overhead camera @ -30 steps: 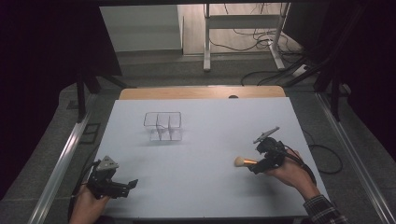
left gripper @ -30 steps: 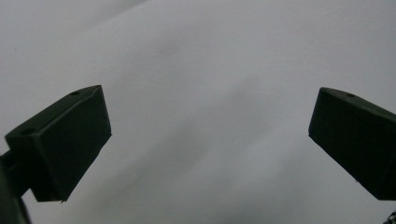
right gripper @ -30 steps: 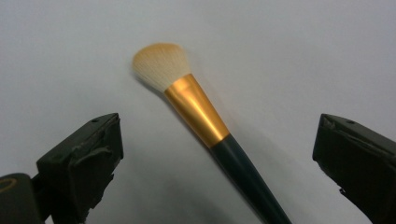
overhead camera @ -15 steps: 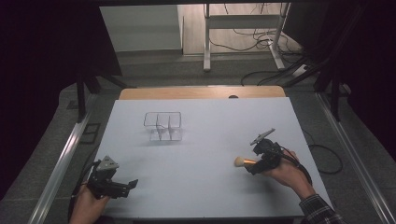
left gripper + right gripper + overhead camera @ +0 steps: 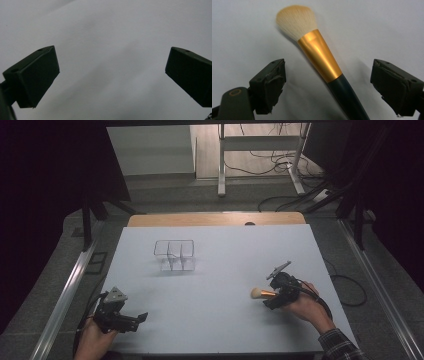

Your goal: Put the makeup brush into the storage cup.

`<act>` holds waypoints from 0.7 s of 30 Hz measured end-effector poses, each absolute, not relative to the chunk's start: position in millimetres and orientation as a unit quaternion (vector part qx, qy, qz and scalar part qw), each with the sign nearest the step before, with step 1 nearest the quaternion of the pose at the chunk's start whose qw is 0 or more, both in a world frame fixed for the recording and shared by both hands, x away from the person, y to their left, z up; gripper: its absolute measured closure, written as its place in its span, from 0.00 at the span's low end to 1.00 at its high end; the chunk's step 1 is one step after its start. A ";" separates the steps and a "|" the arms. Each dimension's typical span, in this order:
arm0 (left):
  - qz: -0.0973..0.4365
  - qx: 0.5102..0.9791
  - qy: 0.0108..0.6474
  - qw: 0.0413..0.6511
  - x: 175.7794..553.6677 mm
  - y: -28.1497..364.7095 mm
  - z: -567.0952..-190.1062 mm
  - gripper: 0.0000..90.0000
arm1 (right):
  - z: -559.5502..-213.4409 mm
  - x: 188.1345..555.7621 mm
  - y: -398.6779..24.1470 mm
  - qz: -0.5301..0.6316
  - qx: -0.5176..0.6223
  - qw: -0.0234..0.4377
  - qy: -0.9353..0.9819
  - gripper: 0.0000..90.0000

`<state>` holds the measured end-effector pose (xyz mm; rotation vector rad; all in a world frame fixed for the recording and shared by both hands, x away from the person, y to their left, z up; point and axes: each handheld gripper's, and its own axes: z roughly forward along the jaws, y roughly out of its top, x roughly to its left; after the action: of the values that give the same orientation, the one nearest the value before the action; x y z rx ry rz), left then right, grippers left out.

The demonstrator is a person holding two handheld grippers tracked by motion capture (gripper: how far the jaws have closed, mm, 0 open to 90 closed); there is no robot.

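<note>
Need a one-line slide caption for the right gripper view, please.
Right tongs open astride a makeup brush lying on the white table, pads clear of its handle.

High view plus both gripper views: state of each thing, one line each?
Makeup brush: lying on the table, between the jaws, ungripped.
Right gripper: open, jaws just been closing.
Left gripper: open, nothing between.
Clear organizer: upright, compartments look empty.

1. I see a makeup brush (image 5: 322, 60): pale cream bristles, gold ferrule, dark handle.
2. It lies flat on the white table (image 5: 210, 285), right of centre, bristles apparently pointing left.
</note>
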<state>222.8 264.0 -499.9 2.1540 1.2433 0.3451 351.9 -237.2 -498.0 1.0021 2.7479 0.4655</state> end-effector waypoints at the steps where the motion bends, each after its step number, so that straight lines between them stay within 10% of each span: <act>1: 0.130 0.816 0.471 0.310 222.8 264.0 -500.0 0.00 | -499.0 352.1 -237.6 0.156 0.336 0.089 0.925 0.17; 9: 0.128 0.818 0.469 0.307 223.2 263.7 -500.5 0.00 | -501.1 353.7 -239.7 0.158 0.327 0.075 0.929 0.29; 15: 0.128 0.819 0.469 0.305 223.2 263.5 -500.8 0.00 | -494.4 354.1 -239.7 0.149 0.321 0.067 0.933 0.80; 21: 0.128 0.819 0.469 0.305 222.8 263.5 -500.8 0.00 | -493.5 354.3 -237.8 0.141 0.335 0.064 0.929 0.82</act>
<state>222.8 263.5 -500.8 2.1684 1.2405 0.3392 354.3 -237.8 -493.5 1.0133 2.8068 0.4272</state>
